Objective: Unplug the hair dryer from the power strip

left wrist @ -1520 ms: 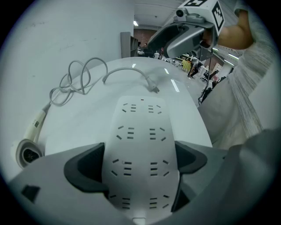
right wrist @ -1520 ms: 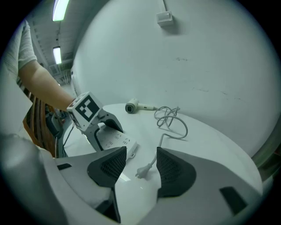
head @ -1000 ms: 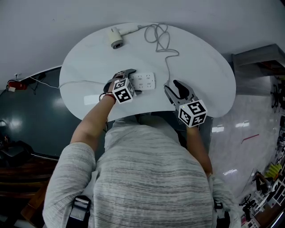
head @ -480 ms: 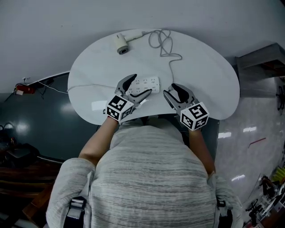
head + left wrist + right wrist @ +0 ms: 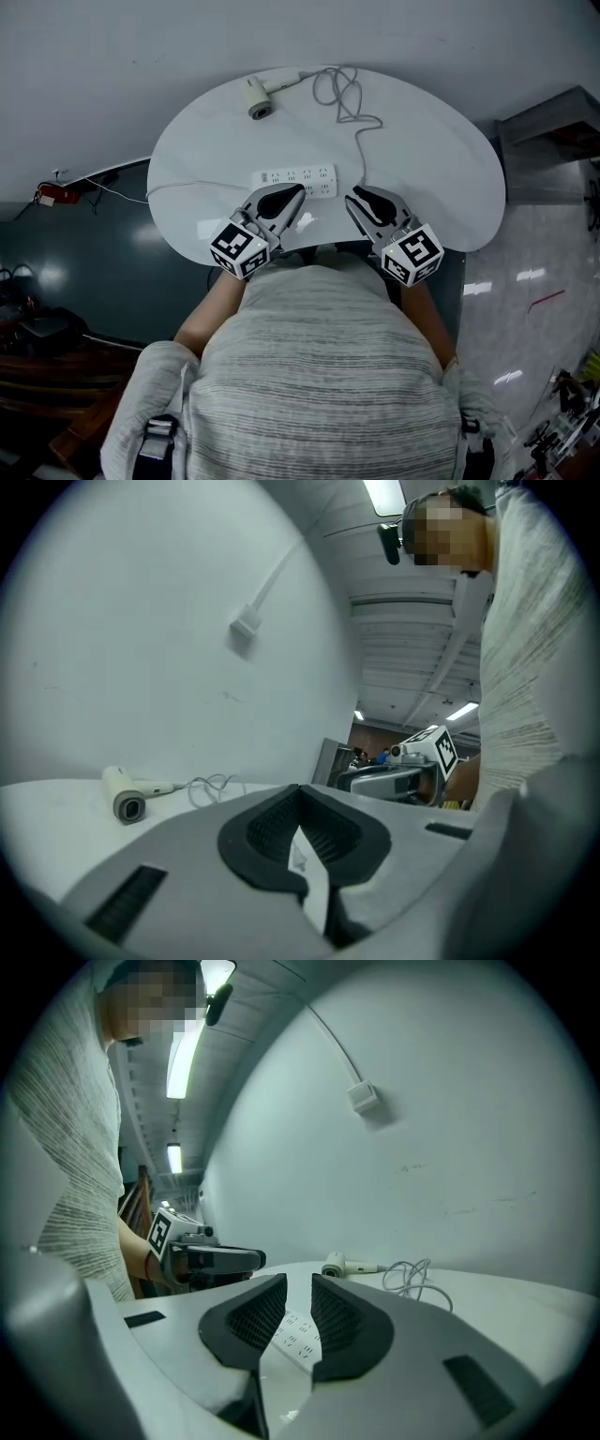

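Hair dryer (image 5: 254, 95) job: judged finished, with both tools backing off.
Left gripper (image 5: 295, 193): jaws pressed together after closing just now, with nothing between them.
Right gripper (image 5: 359, 197): jaws have just been closing to a slim gap. Nothing is pinched, and the strip's sockets show beyond the gap.
Just changed: a second ago the left gripper was down at the left end of the power strip (image 5: 298, 179). Now it is raised and drawn back to the near table (image 5: 431, 159) edge, level with the right one, and neither touches anything.
Meaning: steadying the strip seems no longer needed, so the pull is probably over.
Power strip: lies flat between the grippers and the table's middle. Its sockets look empty, and its own thin cable (image 5: 187, 185) runs off to the left.
Cord (image 5: 354, 122): loops loosely by the dryer, then trails down to just beside the strip's right end. The plug is too small to make out.
Dryer's place: far table edge near the wall, well apart from the strip.
Dryer's look: short pale barrel on its side, dark mouth facing out, handle pointing towards the cord loops.
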